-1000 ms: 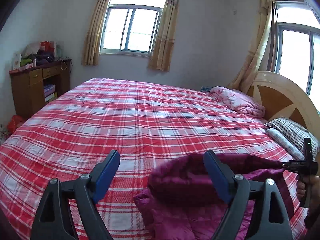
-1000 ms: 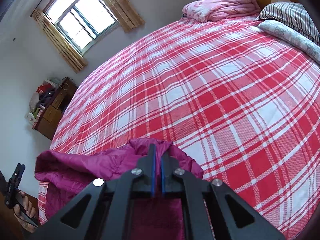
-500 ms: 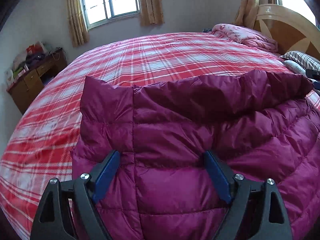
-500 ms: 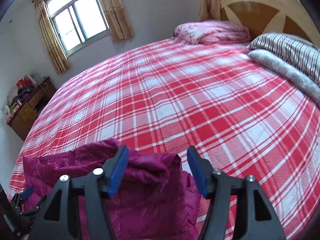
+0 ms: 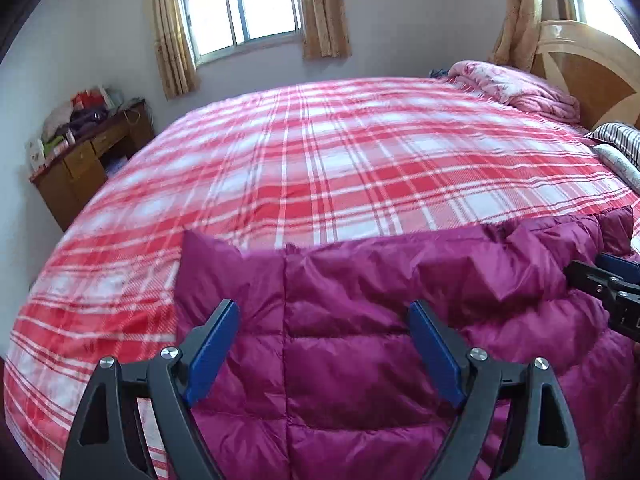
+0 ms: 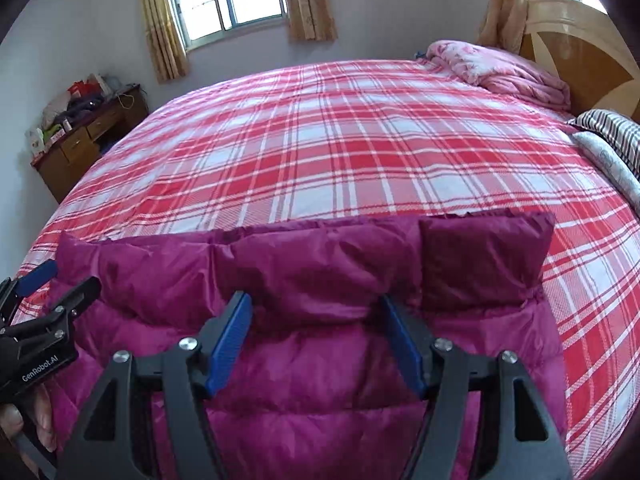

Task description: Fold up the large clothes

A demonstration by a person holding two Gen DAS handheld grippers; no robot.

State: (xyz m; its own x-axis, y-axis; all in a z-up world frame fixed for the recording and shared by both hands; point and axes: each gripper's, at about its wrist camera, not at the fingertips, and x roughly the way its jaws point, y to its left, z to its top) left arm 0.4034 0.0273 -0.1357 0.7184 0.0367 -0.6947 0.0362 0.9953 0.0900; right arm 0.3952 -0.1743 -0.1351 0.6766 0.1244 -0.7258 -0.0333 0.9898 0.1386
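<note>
On the red-and-white plaid bed [image 5: 340,168], both wide-open, empty tools, left tool [image 5: 324,344] and right tool [image 6: 316,338], are hovering over the magenta quilted down jacket [image 6: 320,272], seemingly needing fresh edge grips for folding.

- "GenRobot.AI" in small white letters on the black body of the left gripper [image 6: 38,288], seen at the lower left edge of the right wrist view; the lettering runs slanted along the housing, just above the person's hand [image 6: 28,420].
- No other readable text: the packages piled on the wooden counter [image 6: 80,140] by the far wall carry coloured printing, but it is too small and blurred to make out in either view.
- The left wrist view shows no legible lettering on anything.
</note>
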